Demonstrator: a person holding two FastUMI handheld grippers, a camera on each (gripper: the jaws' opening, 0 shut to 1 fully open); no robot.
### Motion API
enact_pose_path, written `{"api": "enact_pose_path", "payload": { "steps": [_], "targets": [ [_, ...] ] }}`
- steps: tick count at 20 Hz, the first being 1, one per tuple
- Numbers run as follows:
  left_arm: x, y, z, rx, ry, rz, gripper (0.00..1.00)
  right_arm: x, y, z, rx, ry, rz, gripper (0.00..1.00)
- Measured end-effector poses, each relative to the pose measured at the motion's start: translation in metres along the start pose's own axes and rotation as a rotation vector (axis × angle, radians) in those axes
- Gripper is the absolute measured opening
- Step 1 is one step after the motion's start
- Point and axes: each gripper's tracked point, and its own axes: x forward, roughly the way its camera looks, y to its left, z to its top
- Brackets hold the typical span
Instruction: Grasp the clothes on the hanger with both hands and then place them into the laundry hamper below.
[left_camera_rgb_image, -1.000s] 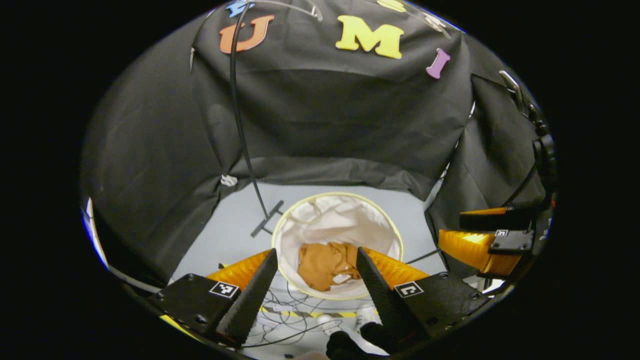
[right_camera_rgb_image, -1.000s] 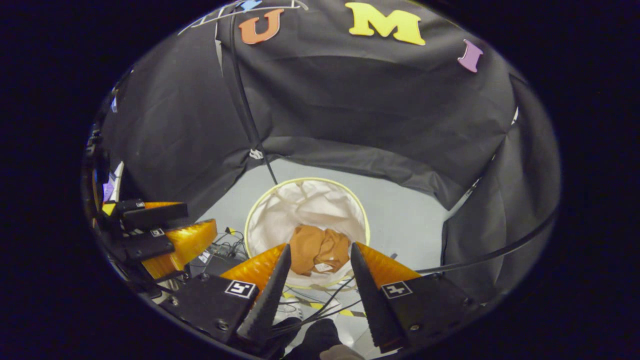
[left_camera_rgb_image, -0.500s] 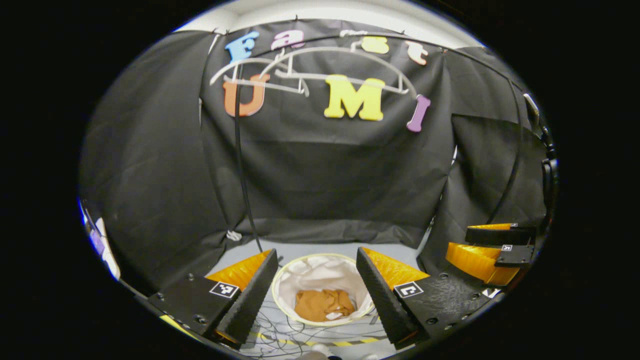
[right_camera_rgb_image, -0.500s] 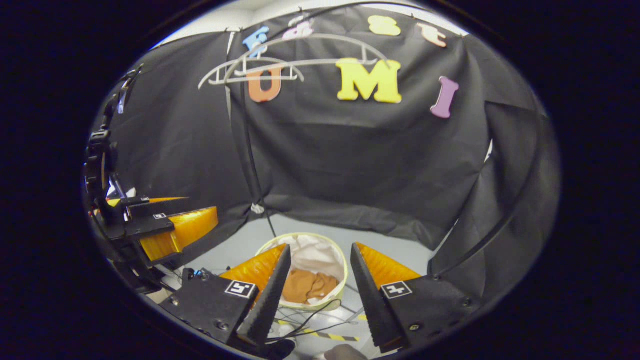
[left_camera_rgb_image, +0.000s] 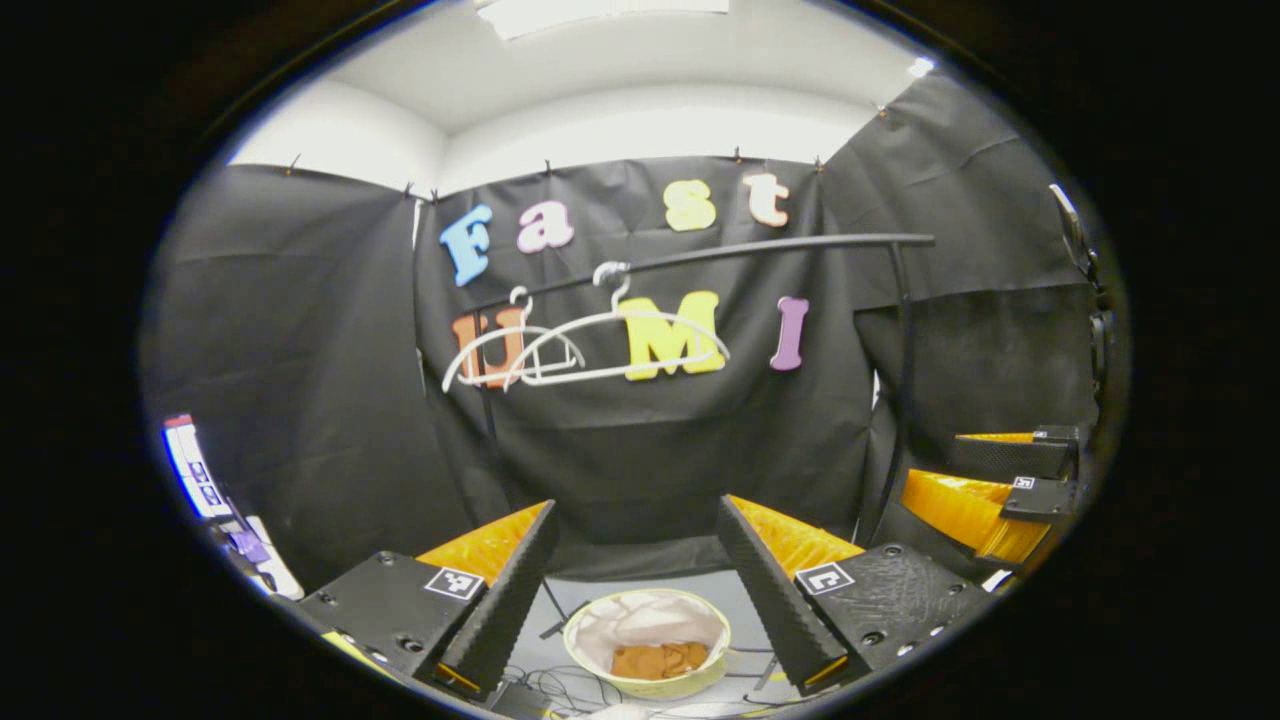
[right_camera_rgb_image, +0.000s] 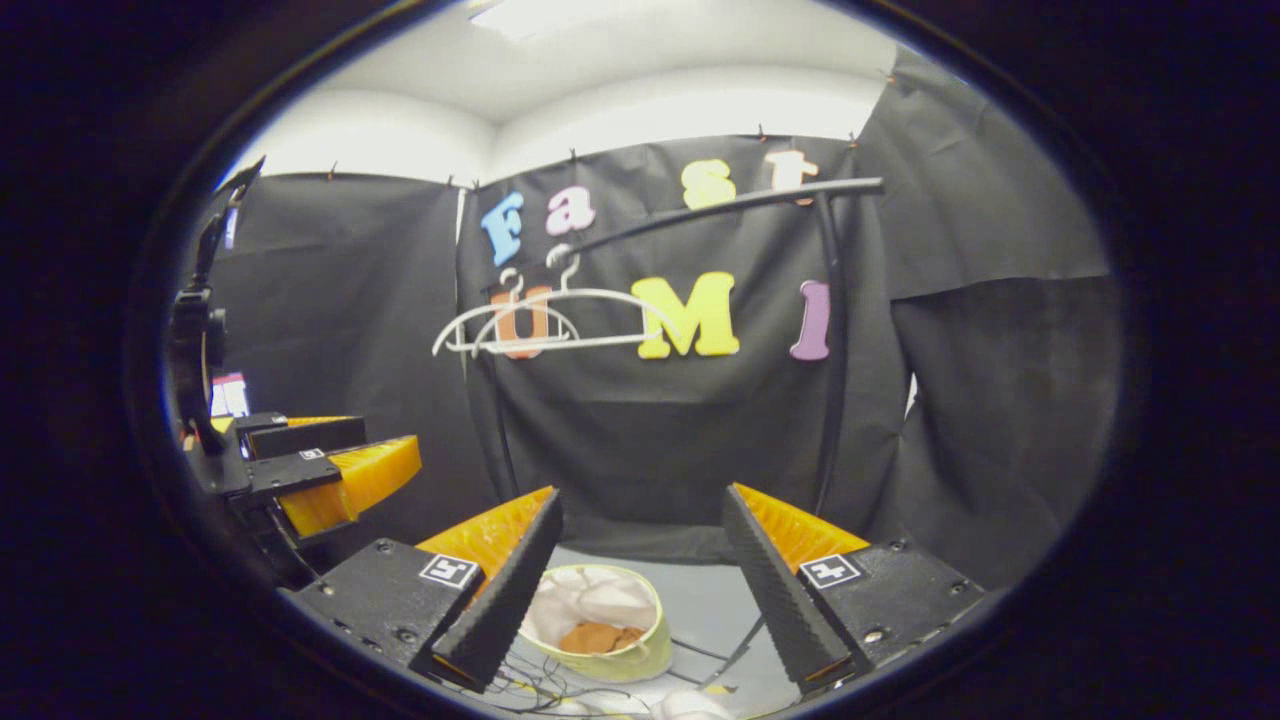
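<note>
Brown clothes (left_camera_rgb_image: 660, 660) lie in the hamper (left_camera_rgb_image: 646, 683) — white hangers (left_camera_rgb_image: 590, 350) bare; both tools (left_camera_rgb_image: 635, 585) (right_camera_rgb_image: 640, 575) gape, empty.

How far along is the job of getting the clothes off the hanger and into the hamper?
It looks done. A brown garment lies inside the laundry hamper on the floor, and both white hangers on the rail hang bare. Nothing is in hand: the left gripper and the right gripper are both open and empty, held well above the hamper. No other clothes to move are visible.
</note>
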Motion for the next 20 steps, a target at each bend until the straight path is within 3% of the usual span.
{"api": "enact_pose_path", "payload": {
  "steps": [4, 8, 11, 20],
  "targets": [
    [-0.043, -0.001, 0.039, -0.039, -0.090, 0.018, 0.97, -0.019, 0.001, 0.025, -0.007, -0.082, -0.001, 1.00],
    [-0.075, 0.018, 0.033, -0.037, -0.103, 0.058, 0.98, -0.021, 0.002, 0.028, -0.005, -0.108, -0.029, 1.00],
    [-0.083, 0.034, 0.011, -0.034, -0.050, 0.067, 0.99, -0.021, 0.004, 0.024, -0.019, -0.083, -0.060, 1.00],
    [-0.091, 0.075, 0.022, -0.020, -0.100, 0.067, 0.97, -0.051, 0.036, 0.030, -0.036, -0.076, -0.085, 1.00]
  ]
}}
